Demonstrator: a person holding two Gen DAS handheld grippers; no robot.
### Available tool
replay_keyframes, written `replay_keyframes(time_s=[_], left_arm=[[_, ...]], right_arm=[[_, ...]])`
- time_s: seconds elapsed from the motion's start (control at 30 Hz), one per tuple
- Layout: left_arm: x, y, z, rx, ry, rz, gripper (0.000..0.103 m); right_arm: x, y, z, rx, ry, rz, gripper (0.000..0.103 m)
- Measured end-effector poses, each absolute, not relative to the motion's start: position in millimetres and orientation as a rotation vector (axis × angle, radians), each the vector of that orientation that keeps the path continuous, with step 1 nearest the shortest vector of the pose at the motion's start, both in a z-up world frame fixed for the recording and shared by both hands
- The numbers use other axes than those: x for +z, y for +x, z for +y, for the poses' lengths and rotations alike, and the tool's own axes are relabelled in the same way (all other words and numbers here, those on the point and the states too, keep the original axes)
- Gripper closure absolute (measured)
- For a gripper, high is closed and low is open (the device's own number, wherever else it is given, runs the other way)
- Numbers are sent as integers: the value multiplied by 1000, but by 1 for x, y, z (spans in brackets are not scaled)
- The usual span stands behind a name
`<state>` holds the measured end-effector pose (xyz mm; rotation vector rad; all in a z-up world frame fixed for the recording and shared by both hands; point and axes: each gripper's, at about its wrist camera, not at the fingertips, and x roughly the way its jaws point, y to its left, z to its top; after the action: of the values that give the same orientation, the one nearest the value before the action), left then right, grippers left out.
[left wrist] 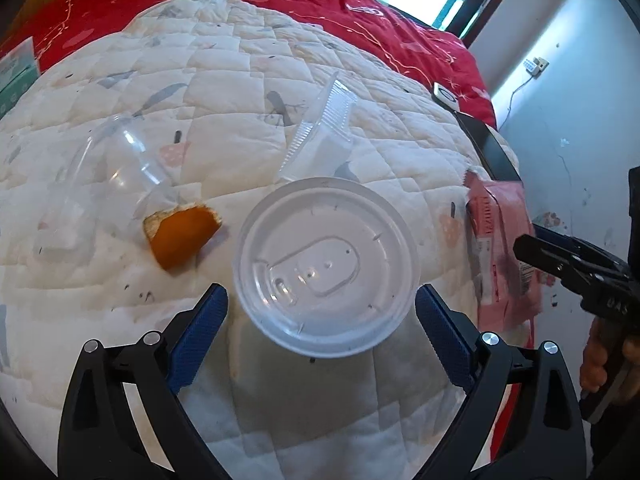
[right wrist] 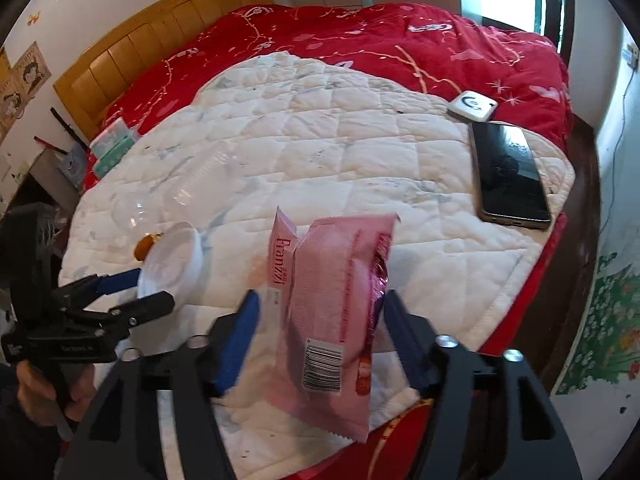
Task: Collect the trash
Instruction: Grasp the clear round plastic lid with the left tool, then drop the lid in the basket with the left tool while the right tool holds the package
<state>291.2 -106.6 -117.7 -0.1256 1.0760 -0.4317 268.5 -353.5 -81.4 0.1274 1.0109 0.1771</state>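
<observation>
Blue pads of my left tool (left wrist: 322, 300) stand wide apart on either side of a clear plastic lid (left wrist: 326, 268), not touching it; the lid lies on the white quilt (left wrist: 240, 52) on the bed. Just left of it is an orange peel (left wrist: 182, 236), with a clear cup (left wrist: 116, 160) behind and a ribbed plastic tray (left wrist: 320, 128) farther back. My right tool (right wrist: 318, 320) is partly open around a pink snack wrapper (right wrist: 332, 300); I cannot tell whether its pads touch it. A phone (right wrist: 510, 176) lies near the quilt's right edge.
</observation>
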Motion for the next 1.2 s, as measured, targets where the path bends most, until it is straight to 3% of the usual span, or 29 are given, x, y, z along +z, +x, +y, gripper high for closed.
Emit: replay_keyframes(time_s=[0.37,0.7,0.93,1.2], left_arm=[[-118,299,-118,-411,-86,1033,12],[-92,264,-84,-364,-129,963,12],[-62,220,-39,-292,-185,895,12],[-38,156,29,-163,-245,821,12]], right_arm=[[-88,264,-349,165,79,1026,21],[-106,278,-335,119,62,1068,20],[-110,281,-334,49,22,1071,42],[-87,251,-320,115,45,1025,47]])
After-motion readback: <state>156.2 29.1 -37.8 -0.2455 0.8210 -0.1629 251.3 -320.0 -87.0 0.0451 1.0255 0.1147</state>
